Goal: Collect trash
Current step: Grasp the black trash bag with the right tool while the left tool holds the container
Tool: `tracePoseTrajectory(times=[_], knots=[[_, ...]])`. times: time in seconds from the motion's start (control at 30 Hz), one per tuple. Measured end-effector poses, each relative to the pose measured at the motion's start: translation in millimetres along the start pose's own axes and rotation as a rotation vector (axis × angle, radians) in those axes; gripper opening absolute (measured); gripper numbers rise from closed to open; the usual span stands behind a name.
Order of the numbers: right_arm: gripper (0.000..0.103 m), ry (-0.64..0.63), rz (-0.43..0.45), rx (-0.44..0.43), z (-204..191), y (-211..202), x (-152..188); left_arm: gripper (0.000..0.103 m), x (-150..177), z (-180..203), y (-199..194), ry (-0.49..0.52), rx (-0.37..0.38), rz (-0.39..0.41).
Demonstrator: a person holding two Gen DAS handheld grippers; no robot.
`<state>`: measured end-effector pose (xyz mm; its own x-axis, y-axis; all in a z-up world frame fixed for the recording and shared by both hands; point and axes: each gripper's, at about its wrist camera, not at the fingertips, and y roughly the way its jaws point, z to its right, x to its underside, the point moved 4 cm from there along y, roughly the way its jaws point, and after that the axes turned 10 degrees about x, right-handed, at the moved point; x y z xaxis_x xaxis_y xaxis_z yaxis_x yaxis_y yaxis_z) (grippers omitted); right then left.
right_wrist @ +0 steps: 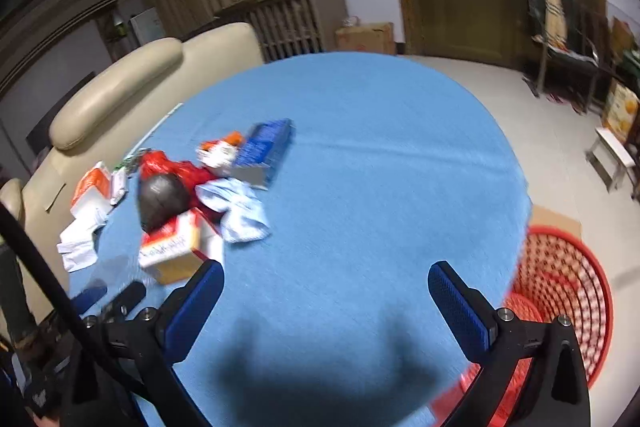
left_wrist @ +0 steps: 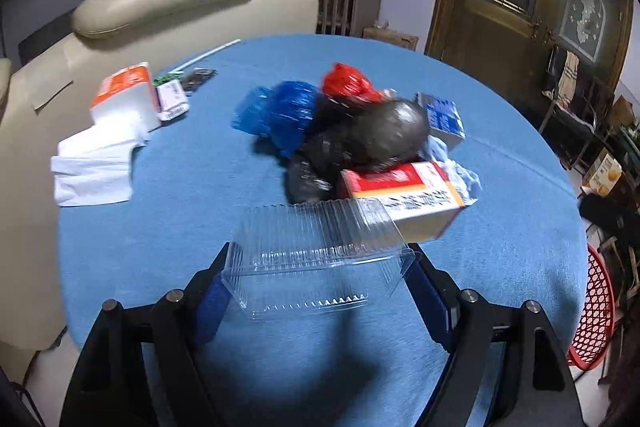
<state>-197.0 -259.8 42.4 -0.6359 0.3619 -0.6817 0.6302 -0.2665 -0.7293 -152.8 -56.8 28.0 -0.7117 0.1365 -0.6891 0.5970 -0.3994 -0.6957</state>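
A round blue bench (left_wrist: 500, 187) fills both views, a cream sofa (left_wrist: 168, 7) behind it at ten o'clock. A red mesh basket (right_wrist: 568, 283) stands on the floor at the bench's four o'clock edge in the right view. Mid-bench lies the trash heap: black bag (left_wrist: 384, 135), blue bag (left_wrist: 280, 111), red bag (left_wrist: 348, 83), with a red-and-white carton (left_wrist: 404, 195) at its five o'clock side. White tissues (left_wrist: 96, 163) lie apart at nine o'clock. A clear plastic tray (left_wrist: 316, 259) sits between the left tongs (left_wrist: 316, 291), whose blue pads meet its two ends. The right tongs (right_wrist: 324, 291) stand wide apart, holding nothing, over bare cloth.
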Motion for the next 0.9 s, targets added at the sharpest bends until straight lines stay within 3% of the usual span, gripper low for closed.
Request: tracePoseTrajectory(times=[0.2, 0.4, 0.7, 0.73, 0.77, 0.83, 0.9], knots=[[0.103, -0.100, 0.003, -0.091, -60.2, 9.2, -26.2, 0.082, 0.6, -37.3, -15.4, -0.056, -0.026, 0.028], [0.103, -0.140, -0.087, -0.166, -116.0, 42.8, -34.4, 0.082, 5.2, -64.2, -20.1, -0.099, -0.034, 0.036], [0.099, -0.219, -0.134, -0.158, -166.6, 82.1, -35.7, 0.082, 2.5, -77.5, -20.2, -0.117, -0.033, 0.039], [0.089, -0.220, -0.149, -0.167, -169.5, 87.1, -34.8, 0.082, 3.1, -77.4, -20.1, -0.115, -0.032, 0.037], [0.071, -0.223, -0.163, -0.175, -170.9, 90.1, -33.7, 0.082, 3.3, -77.0, -19.4, -0.113, -0.032, 0.035], [0.047, -0.217, -0.207, -0.219, -175.1, 99.0, -30.5, 0.082, 4.1, -76.8, -18.6, -0.109, -0.031, 0.028], [0.040, -0.189, -0.198, -0.250, -173.0, 97.2, -31.0, 0.082, 4.1, -74.9, -19.7, -0.100, -0.034, 0.030]])
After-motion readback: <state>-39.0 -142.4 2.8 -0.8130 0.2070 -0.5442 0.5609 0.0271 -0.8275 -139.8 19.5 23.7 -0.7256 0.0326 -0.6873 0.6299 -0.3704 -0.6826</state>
